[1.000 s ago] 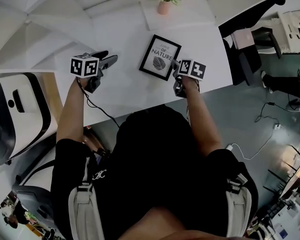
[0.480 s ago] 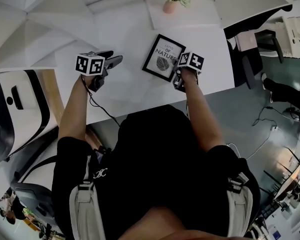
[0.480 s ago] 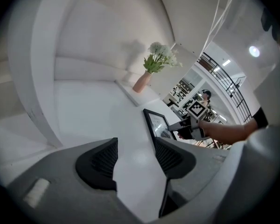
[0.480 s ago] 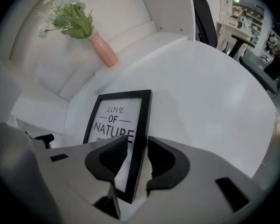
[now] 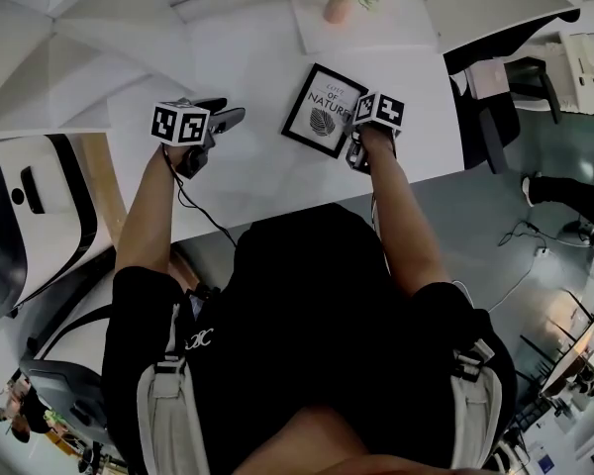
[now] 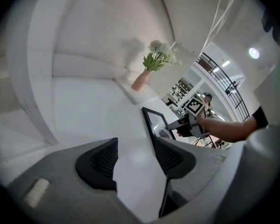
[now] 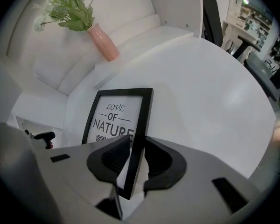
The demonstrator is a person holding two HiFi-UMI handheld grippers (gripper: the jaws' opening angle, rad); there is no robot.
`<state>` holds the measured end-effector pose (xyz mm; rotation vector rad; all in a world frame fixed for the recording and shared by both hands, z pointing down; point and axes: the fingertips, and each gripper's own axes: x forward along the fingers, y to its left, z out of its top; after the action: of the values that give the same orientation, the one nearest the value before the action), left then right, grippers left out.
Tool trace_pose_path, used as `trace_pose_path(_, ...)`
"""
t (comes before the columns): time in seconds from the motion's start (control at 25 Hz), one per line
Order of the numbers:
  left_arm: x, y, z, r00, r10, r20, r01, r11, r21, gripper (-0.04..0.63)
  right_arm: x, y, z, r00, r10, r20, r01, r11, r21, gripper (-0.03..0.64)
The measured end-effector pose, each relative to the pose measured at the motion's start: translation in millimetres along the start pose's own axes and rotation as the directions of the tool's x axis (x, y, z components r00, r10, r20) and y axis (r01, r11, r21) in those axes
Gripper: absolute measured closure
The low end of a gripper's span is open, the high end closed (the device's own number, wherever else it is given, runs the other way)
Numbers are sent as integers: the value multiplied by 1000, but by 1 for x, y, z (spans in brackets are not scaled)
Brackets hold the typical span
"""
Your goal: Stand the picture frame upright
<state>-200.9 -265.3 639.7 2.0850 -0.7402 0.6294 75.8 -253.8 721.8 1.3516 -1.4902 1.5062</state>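
Your right gripper [image 7: 136, 155] had just been closing its jaws on the right-hand edge of the picture frame [image 7: 116, 118], and the pads looked to be touching that black edge on both sides. Your left gripper [image 6: 133, 155] hung with its jaws apart and only bare tabletop between them, well to the left of the frame. The frame lay flat on the white table [image 7: 210, 97], print facing up. Beyond it, a pink vase [image 7: 105, 45] of flowers stood on a low ledge.
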Motion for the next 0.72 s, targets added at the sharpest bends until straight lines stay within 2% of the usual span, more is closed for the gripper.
trace_pose_path(0.16,1,-3,2,1000,0,-1,0,1000,7,348,1,-3,1,999,34,-4,-34,999,31,532)
trace_pose_path(0.52,6,-13,-1,1000,-8,-4,8,1000,5,348,1,-4,0,996,92,-7,-92,995,51,535)
trace_pose_path(0.72,8,-14,-3,1000,-15,-6,15,1000,-5,348,1,-5,0,987,161,1,-160,984,78,535)
